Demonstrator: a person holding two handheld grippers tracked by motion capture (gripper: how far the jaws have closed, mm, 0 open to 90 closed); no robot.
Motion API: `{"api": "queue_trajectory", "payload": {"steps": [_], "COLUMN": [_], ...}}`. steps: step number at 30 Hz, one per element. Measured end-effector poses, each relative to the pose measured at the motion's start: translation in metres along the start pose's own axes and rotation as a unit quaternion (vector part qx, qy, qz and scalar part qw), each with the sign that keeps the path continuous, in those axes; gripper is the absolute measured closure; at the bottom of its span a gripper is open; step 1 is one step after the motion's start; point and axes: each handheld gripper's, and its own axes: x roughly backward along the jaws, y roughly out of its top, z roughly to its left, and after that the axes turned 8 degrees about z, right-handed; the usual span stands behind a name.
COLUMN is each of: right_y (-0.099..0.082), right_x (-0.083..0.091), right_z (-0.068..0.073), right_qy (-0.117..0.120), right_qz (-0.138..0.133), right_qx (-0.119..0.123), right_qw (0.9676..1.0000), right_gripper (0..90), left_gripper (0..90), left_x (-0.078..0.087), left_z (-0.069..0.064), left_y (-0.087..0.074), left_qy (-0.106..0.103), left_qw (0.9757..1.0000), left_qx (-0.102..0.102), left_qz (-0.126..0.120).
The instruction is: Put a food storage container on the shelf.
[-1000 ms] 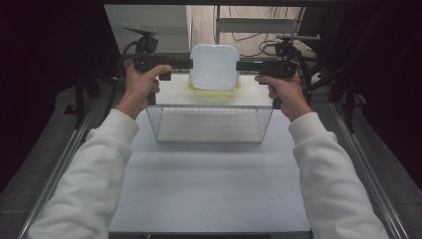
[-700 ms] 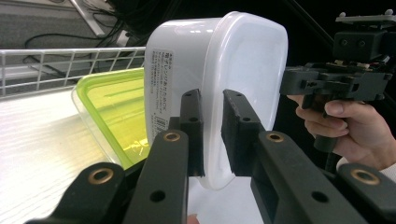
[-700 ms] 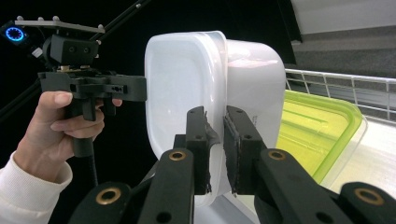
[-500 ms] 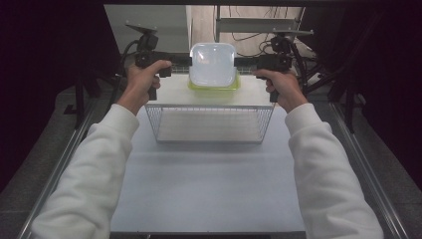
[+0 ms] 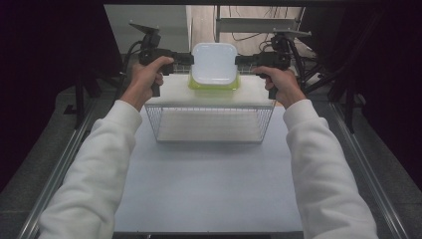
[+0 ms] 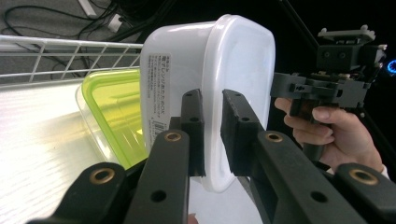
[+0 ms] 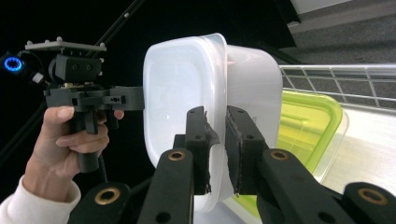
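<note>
A white plastic box (image 5: 214, 62) with a lid hangs in the air between both grippers, its flat lid side turned toward the high camera. My left gripper (image 5: 188, 59) is shut on the box's left rim, and my right gripper (image 5: 240, 59) is shut on its right rim. In the left gripper view the jaws (image 6: 212, 135) pinch the lid edge of the white box (image 6: 233, 70). The right gripper (image 7: 215, 140) clamps the opposite edge of the box (image 7: 177, 88). Just behind and below it, a clear box with a green lid (image 5: 214, 85) rests on a white board.
The white board (image 5: 169, 92) lies across the top of a wire basket (image 5: 211, 124) at the table's far side. White table surface (image 5: 209, 184) stretches between the basket and the person. Metal rails run along both table sides, with cables and dark frames behind.
Both hands have carried the white box a little farther from the person, and more of the green-lidded box shows beneath it. Both grips look unchanged.
</note>
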Motion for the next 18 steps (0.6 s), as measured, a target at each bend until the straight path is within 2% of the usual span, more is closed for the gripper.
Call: {"api": "queue_trajectory", "payload": {"steps": [4,6,10,12,18], "right_y": [0.003,0.007,0.011,0.014,0.015], "right_x": [-0.002,-0.004,-0.007,-0.009,-0.012], "right_z": [-0.004,-0.006,-0.007,-0.010,-0.019], "right_qy": [0.003,0.004,-0.001,-0.003,0.002], "right_qz": [-0.005,-0.003,0.000,-0.004,-0.013], "right_qx": [-0.014,-0.030,-0.043,-0.053,-0.074], "right_qw": [0.9999,0.9995,0.9991,0.9986,0.9972], "right_gripper": [78.1,77.3,76.3,75.5,74.7], "left_gripper": [79.8,79.7,79.3,79.0,78.5], "left_x": [-0.001,-0.003,-0.005,-0.007,-0.011], "left_z": [0.005,0.010,0.016,0.022,0.027], "left_y": [0.004,0.008,0.011,0.014,0.017], "left_qy": [-0.006,-0.013,-0.024,-0.034,-0.040], "left_qw": [0.9999,0.9995,0.9987,0.9977,0.9965], "left_qx": [0.009,0.029,0.044,0.059,0.072], "left_qz": [0.000,0.000,-0.001,-0.005,-0.014]}}
